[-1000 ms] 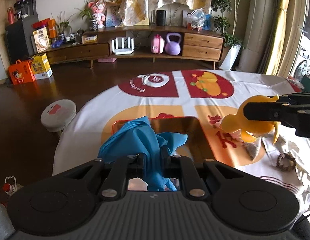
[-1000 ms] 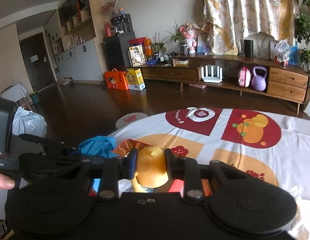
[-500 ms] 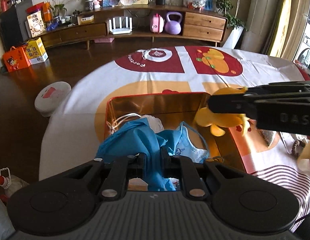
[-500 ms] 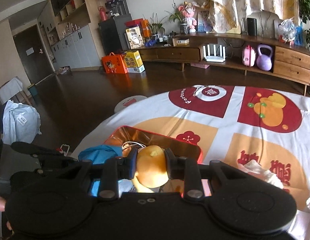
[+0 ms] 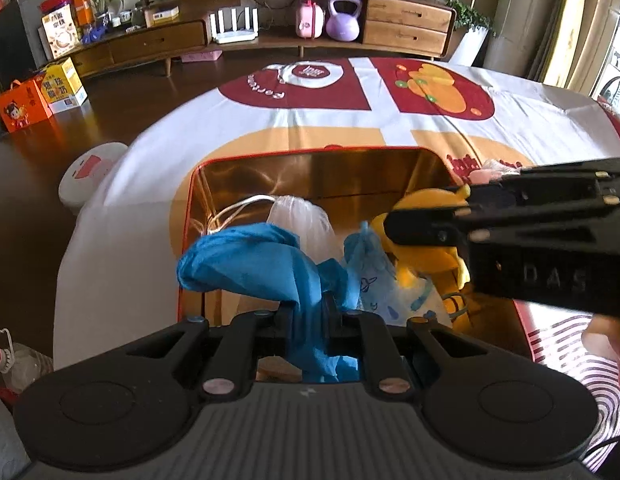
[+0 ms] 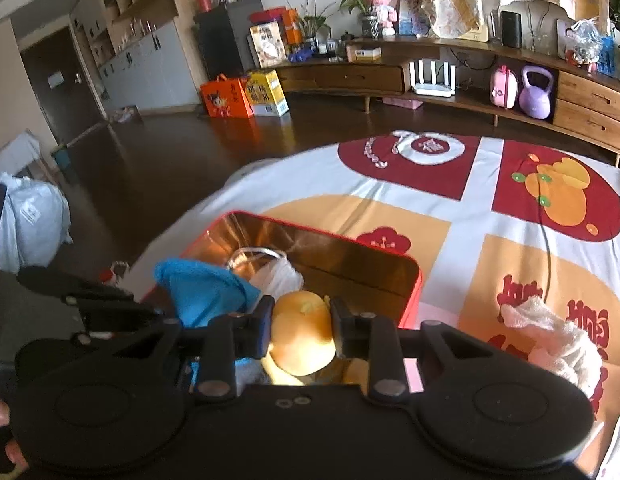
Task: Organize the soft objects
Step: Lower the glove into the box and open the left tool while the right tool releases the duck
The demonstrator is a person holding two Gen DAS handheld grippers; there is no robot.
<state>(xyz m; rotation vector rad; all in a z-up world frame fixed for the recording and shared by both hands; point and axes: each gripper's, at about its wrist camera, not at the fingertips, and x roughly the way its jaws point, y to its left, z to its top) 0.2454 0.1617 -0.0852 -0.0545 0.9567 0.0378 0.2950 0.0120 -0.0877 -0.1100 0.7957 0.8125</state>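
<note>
Status, biggest first. Table (image 5: pixel 238 128) under the patterned cloth carries the red tin (image 5: pixel 310 156), gold inside, lid off, directly ahead of and below both grippers. It is the collection bin, and it's partly loaded: a white mesh pouch (image 5: pixel 302 216) with cord sits at its far-left side, and a pale printed pouch (image 5: pixel 393 292) sits on the floor of the tin just ahead of the left tool.

Left gripper (image 5: pixel 311 316): jaws nearly together, pinching a blue cloth (image 5: pixel 254 260) that bunches up ahead of the fingers and drapes over the near half of the tin. Not released.

Right gripper (image 6: pixel 302 328): jaws part-closed, clamped on a yellow plush toy (image 6: pixel 304 332). From the left wrist view it comes in from the right, with the toy hanging over the tin's right side, inside the rim line. Also not released.

Left to do, as I read it: drop both items, then go for what's outside the tin. A pinkish-white fluffy item (image 6: pixel 549 332) lies on the cloth to the right of the right tool, well clear of the tin. Can't tell whether there's more beyond that; the near-right table edge is mostly hidden by the tool body.

Estimate: past halfway. Two items in, two over the tin and about ready to let go, at least one on the table untouched. Tin has room, though the blue cloth is bulky and may cover what's underneath.
</note>
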